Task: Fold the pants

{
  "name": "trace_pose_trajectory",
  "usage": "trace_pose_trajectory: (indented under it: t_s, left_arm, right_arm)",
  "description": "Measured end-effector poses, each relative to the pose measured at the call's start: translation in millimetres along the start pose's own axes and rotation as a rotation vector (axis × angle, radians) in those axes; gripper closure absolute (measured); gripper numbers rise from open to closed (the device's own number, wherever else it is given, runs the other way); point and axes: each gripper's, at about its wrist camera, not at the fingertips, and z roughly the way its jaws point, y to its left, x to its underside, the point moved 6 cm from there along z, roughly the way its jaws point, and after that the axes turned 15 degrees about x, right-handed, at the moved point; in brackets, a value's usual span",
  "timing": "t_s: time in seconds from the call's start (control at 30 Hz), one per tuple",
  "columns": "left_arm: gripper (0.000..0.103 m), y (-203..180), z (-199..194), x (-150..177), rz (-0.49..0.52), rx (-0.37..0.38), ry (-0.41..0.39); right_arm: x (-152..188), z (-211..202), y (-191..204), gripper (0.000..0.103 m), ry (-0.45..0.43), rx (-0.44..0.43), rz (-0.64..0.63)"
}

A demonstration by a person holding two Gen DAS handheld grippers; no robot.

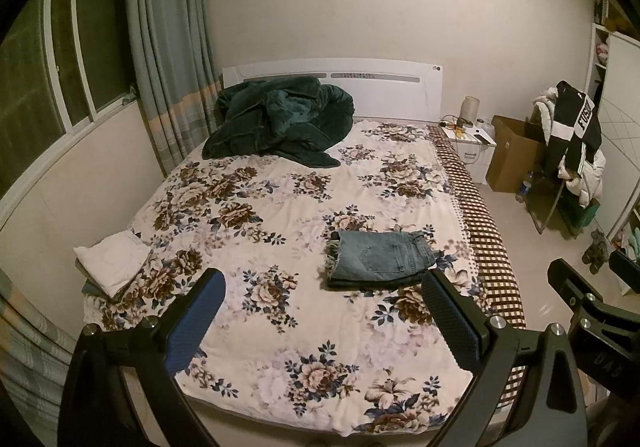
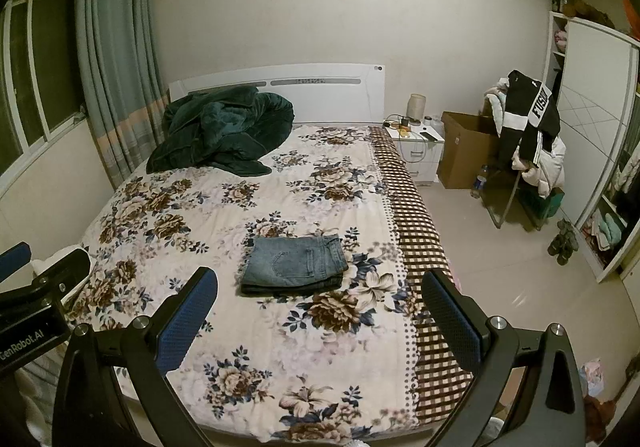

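Observation:
Blue denim pants (image 1: 380, 257) lie folded into a flat rectangle on the floral bed cover (image 1: 280, 207), near the bed's right side; they also show in the right wrist view (image 2: 296, 261). My left gripper (image 1: 324, 323) is open and empty, held above the foot of the bed, well short of the pants. My right gripper (image 2: 320, 323) is open and empty too, above the bed's front right corner. The right gripper's fingers (image 1: 568, 287) show at the right edge of the left wrist view.
A dark green blanket (image 1: 276, 123) is heaped by the white headboard. Folded white cloth (image 1: 112, 263) sits at the bed's left edge. A nightstand (image 2: 416, 151), cardboard box (image 2: 468, 151) and clothes-laden chair (image 2: 532, 135) stand right of the bed. A window and curtains (image 1: 168, 47) are on the left.

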Motion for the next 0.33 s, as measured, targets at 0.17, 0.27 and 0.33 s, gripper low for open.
trace_pose_trajectory:
  t_s: [0.17,0.27,0.33]
  left_arm:
    - [0.003,-0.1,-0.1,0.0,0.000,0.001,-0.001]
    - [0.003,3.8,-2.2,-1.4,-0.002,0.001,-0.013]
    - [0.003,6.9,-2.9,-2.6,-0.001,-0.002,-0.017]
  right_arm:
    - [-1.5,-4.2,3.7,0.000,0.002,-0.004,-0.001]
    - [-1.3,-3.4,3.9,0.000,-0.001,-0.002,-0.003]
    - [-1.1,-2.6,3.6,0.000,0.000,-0.002,-0.001]
